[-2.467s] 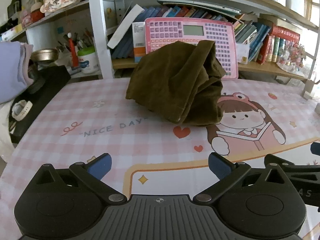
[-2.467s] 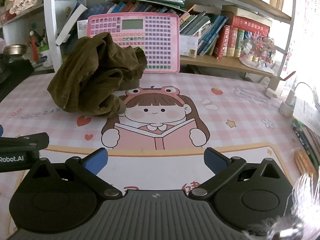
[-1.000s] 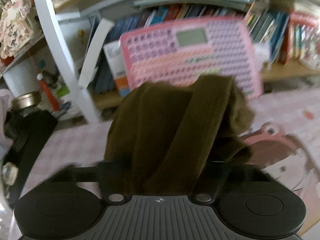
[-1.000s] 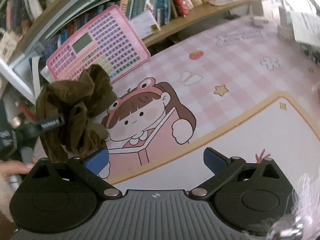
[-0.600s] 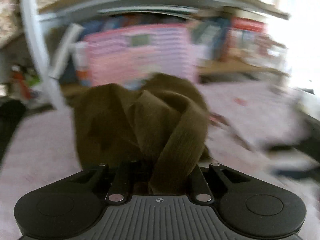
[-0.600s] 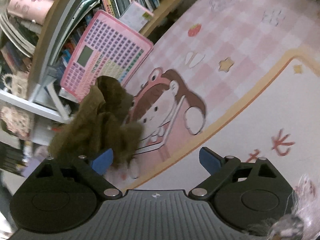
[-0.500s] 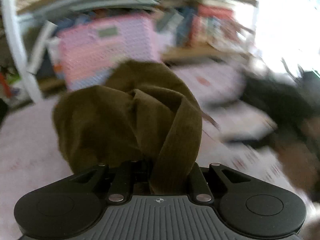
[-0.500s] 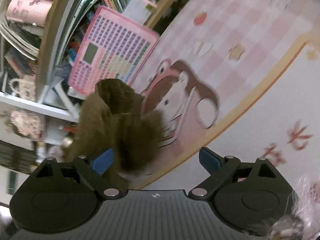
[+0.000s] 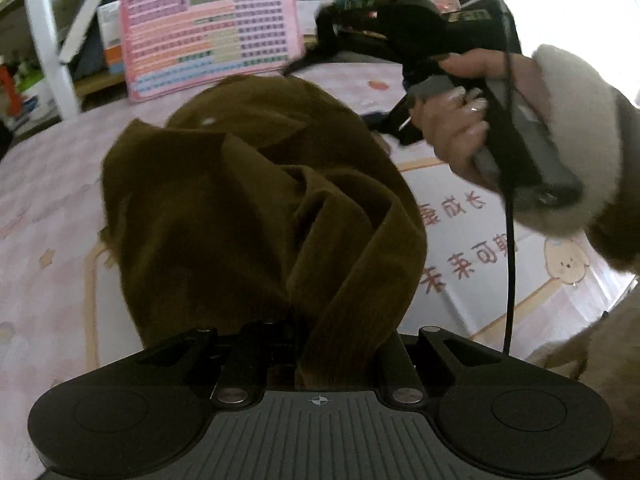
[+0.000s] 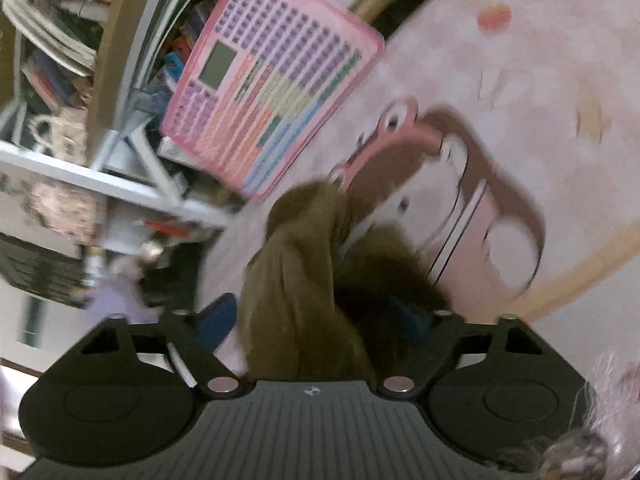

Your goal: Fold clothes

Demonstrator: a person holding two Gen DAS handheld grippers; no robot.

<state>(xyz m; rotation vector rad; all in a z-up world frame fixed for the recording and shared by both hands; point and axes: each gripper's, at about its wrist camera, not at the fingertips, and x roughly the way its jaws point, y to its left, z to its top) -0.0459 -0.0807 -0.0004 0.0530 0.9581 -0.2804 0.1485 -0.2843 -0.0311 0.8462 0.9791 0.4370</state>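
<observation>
The left gripper [image 9: 320, 344] is clamped nearly shut on a band of the olive-brown garment [image 9: 256, 208], which a moment ago lay bunched at the back of the table near the pink keyboard toy [image 9: 208, 28] and is now gathered up in front of the wrist camera, closer to the middle of the mat. The right gripper [image 10: 316, 316] has been brought in to the same bundle; its jaws have just been closing, with cloth between the blue pads [image 10: 216, 320], though a firm pinch cannot yet be confirmed. A two-handed hold is judged to be forming, so the garment can be shaken out flat before any fold. Open room is offered by the printed table mat [image 9: 480, 240] toward the near side; the shelf [image 10: 120, 188] and toy crowd the far edge.
</observation>
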